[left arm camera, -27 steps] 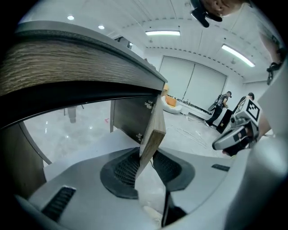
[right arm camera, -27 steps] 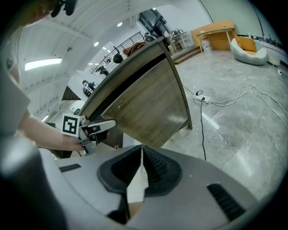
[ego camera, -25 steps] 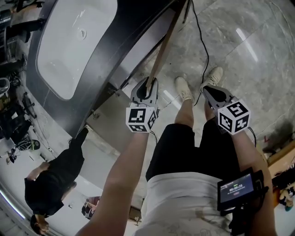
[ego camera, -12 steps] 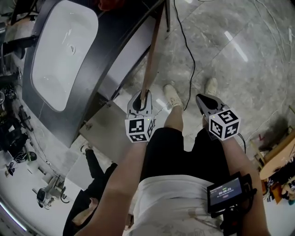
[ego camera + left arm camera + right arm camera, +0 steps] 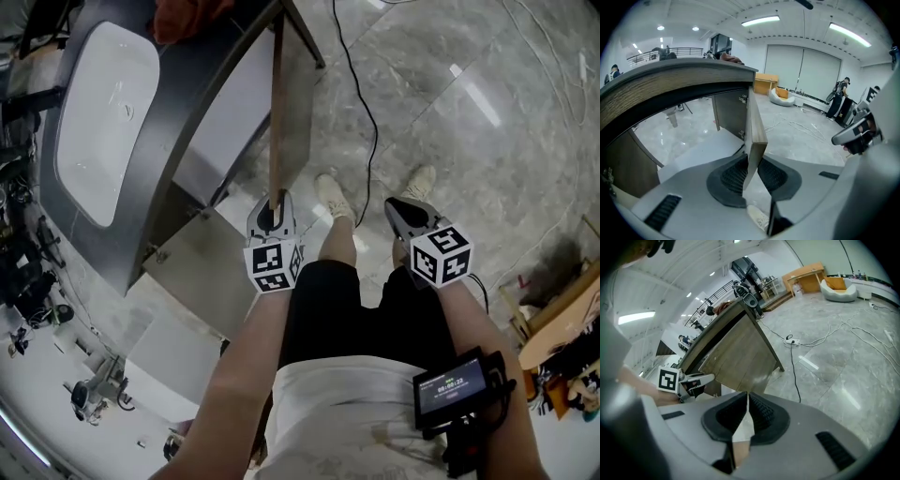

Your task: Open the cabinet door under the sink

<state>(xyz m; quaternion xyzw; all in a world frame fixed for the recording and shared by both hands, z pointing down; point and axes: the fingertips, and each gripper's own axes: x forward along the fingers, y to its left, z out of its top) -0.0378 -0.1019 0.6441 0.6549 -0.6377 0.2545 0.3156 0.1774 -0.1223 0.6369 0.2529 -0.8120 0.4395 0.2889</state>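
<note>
Cabinet door: stands open, edge-on, out from under the sink; its free edge is between my jaws.
Left hand-held gripper: my jaws have just been closing and clamp that edge.
Right hand-held gripper: jaws together, empty, farther from the sink.

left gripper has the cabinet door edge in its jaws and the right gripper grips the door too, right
No: the right gripper is shut on nothing, apart from the cabinet door, as the right gripper view shows. The left gripper does have the door's edge between its jaws, which have just been closing.
</note>
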